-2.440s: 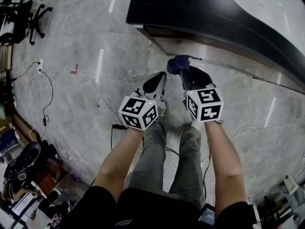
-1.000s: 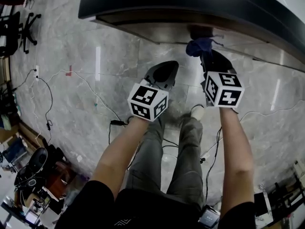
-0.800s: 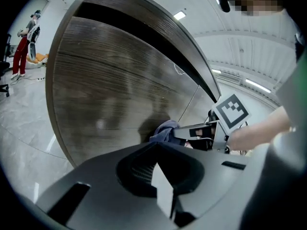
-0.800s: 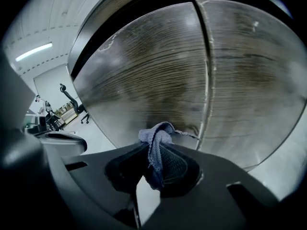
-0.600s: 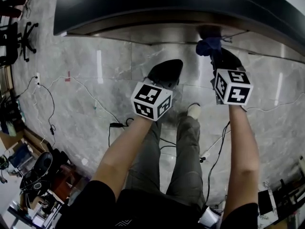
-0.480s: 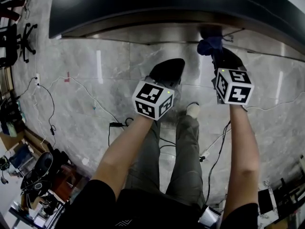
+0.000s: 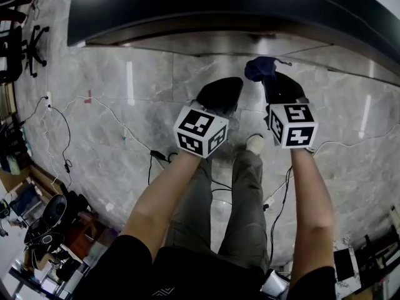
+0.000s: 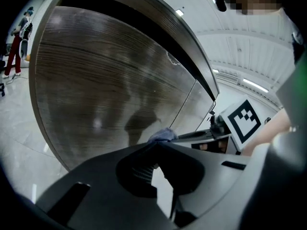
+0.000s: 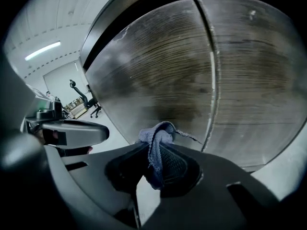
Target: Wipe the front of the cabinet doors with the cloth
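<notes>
The blue cloth (image 7: pixel 257 68) is bunched in my right gripper (image 7: pixel 270 83), which is shut on it. It is held a little short of the cabinet's brown door fronts (image 7: pixel 206 42), under a dark countertop. In the right gripper view the cloth (image 9: pixel 156 140) sticks up between the jaws of the right gripper (image 9: pixel 152 153), just left of the seam (image 9: pixel 211 80) between two wood-grain doors. My left gripper (image 7: pixel 220 94) hovers beside it, shut on nothing. In the left gripper view, the left gripper (image 8: pixel 154 150) faces the curved door (image 8: pixel 110 90), with the cloth (image 8: pixel 163 135) to its right.
Grey marble floor (image 7: pixel 112 136) with trailing cables (image 7: pixel 125 127) lies left of my legs (image 7: pixel 244 192). Office chairs (image 7: pixel 25 49) stand far left, and bags and clutter (image 7: pixel 44 224) sit at the lower left. A person (image 8: pixel 12 47) stands far off, left of the cabinet.
The cabinet has come closer over the earlier frames. In the last half second my right gripper has drawn the cloth back from the door front and slightly left. The left gripper has hardly moved.
</notes>
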A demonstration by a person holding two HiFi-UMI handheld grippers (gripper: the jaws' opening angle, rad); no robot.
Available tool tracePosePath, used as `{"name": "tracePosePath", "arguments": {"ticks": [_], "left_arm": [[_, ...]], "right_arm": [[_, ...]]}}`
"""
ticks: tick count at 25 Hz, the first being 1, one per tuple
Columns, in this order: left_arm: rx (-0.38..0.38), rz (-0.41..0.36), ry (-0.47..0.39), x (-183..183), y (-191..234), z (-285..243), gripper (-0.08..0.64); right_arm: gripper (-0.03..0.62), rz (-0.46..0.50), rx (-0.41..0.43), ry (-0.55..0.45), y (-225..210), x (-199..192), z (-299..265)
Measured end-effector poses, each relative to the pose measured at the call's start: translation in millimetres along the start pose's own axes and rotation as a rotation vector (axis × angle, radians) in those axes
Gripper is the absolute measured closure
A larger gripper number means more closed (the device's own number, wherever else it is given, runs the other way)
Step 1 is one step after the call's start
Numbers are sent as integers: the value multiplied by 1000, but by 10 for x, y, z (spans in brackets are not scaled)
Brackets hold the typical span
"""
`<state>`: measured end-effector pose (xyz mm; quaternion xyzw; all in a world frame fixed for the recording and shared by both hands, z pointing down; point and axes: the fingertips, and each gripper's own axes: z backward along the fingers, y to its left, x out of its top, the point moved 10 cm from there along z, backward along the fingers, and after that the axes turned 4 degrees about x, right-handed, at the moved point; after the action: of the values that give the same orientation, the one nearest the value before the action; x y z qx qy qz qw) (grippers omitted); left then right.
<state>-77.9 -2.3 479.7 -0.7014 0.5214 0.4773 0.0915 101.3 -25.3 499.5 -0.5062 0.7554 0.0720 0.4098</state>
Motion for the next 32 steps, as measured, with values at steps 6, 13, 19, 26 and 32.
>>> {"name": "tracePosePath", "arguments": {"ticks": [6, 13, 19, 26, 32], "left_arm": [[66, 43, -1, -120, 388, 311, 560], [142, 95, -13, -229, 890, 795, 560], [200, 132, -4, -294, 1301, 1028, 560], [222, 121, 2, -413, 1486, 1200, 560], [220, 115, 11, -455, 1800, 1210, 560]], "right_arm": [[525, 28, 73, 39, 484, 32, -322], [525, 68, 116, 72, 1032, 170, -766], [525, 84, 147, 101, 1353, 277, -1177], [525, 111, 122, 128, 1535, 220, -1508], [525, 89, 62, 133, 1520, 242, -1771]]}}
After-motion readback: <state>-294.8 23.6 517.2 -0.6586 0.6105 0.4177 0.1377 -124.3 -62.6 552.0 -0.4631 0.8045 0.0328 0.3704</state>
